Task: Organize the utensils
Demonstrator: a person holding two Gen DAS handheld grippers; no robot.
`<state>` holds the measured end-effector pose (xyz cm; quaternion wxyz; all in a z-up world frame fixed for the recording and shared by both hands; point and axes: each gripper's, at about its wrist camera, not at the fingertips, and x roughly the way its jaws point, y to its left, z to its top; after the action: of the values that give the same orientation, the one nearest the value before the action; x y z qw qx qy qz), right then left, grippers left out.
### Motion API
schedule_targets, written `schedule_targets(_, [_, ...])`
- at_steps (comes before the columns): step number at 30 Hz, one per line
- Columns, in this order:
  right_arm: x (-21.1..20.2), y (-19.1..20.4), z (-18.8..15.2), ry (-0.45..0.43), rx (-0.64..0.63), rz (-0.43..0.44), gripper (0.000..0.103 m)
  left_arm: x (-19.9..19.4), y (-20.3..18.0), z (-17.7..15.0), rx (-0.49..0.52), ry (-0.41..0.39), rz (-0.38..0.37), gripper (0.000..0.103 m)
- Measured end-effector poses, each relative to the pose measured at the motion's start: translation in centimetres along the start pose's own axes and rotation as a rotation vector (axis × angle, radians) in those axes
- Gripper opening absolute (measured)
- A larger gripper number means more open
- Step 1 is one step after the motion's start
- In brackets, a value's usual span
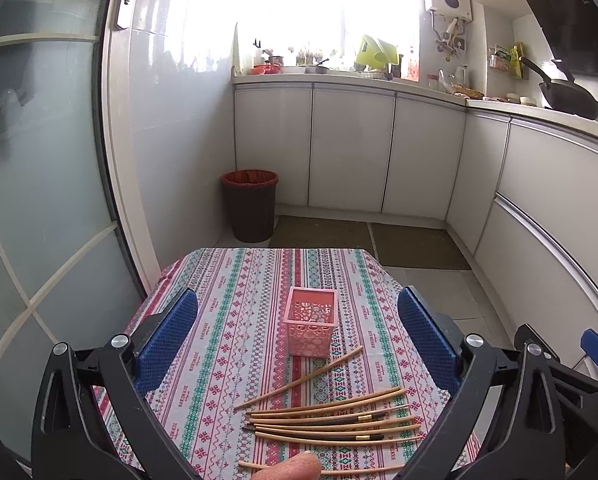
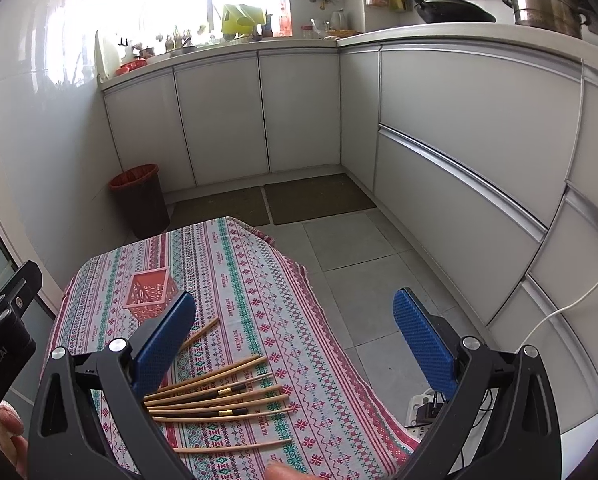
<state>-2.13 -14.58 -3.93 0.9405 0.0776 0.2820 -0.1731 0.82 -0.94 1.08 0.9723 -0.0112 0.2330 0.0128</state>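
A: How is the surface (image 1: 227, 320) laid out?

B: A pink holder (image 1: 310, 322) is seen upright at mid-cloth; the chopsticks (image 1: 331, 420) are fanned flat just nearer than it, long axes running roughly left to right.

A: And the tools?

B: The left tool (image 1: 299, 344) is held wide open, empty, directly above the sticks. The right tool (image 2: 295, 344) is likewise spread and empty, with the sticks under its left finger. The left is judged nearer.
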Motion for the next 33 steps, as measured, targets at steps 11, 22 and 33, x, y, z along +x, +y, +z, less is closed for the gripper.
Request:
schedule_targets(11, [0.11,-0.12,-0.02,0.001,0.007,-0.009,0.096,0.33,-0.37,0.08,0.005,0.003,0.006,0.096])
schedule_targets(22, [0.11,-0.17,-0.01,0.003,0.008,-0.008,0.096,0.47,-0.13,0.07,-0.002,0.014,0.007,0.096])
schedule_targets(33, [0.15,-0.02,-0.15,0.005,0.002,-0.007,0.096,0.37,-0.12,0.06,0.0,0.024,0.01,0.096])
